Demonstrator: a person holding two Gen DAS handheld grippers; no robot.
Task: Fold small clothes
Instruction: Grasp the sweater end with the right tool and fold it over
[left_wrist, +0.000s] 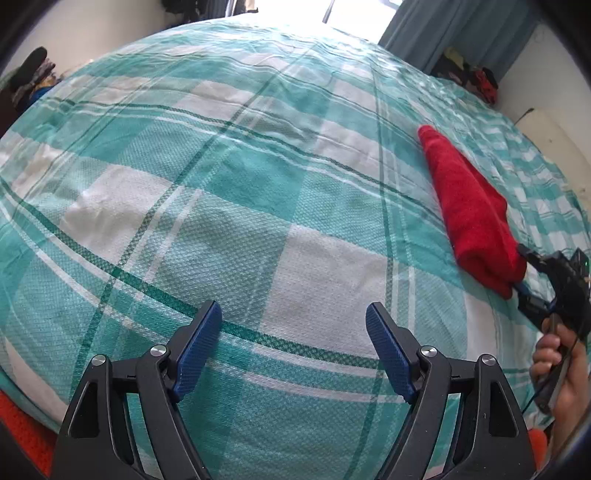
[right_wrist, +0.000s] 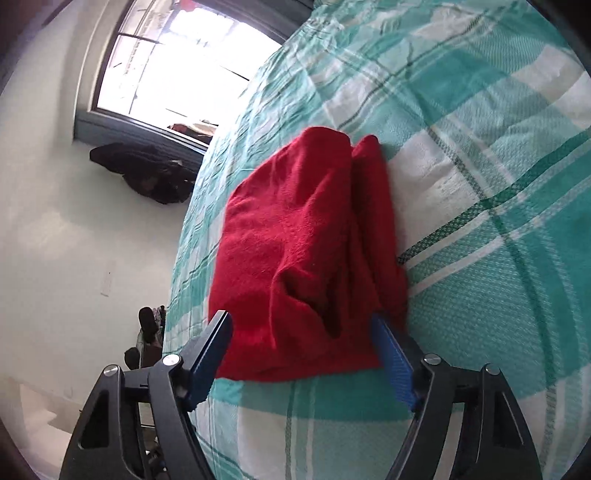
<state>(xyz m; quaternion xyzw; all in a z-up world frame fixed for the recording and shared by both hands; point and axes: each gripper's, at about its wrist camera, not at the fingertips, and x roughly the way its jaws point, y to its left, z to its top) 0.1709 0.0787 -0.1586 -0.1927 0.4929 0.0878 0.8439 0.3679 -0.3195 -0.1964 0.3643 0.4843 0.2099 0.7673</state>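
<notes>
My left gripper (left_wrist: 293, 325) hangs spread and empty over the teal-and-white checked bedspread (left_wrist: 229, 192). The folded red cloth (left_wrist: 469, 206), fleecy and oblong, lies at right, long axis running near-to-far. My right gripper (right_wrist: 301, 343), jaws parted, straddles its near end without clamping.

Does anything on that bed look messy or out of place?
Only slightly: the red cloth is folded unevenly, with a loose flap gaping at its near edge between the open right gripper fingers. The checked bedspread looks wrinkled but undamaged.
</notes>
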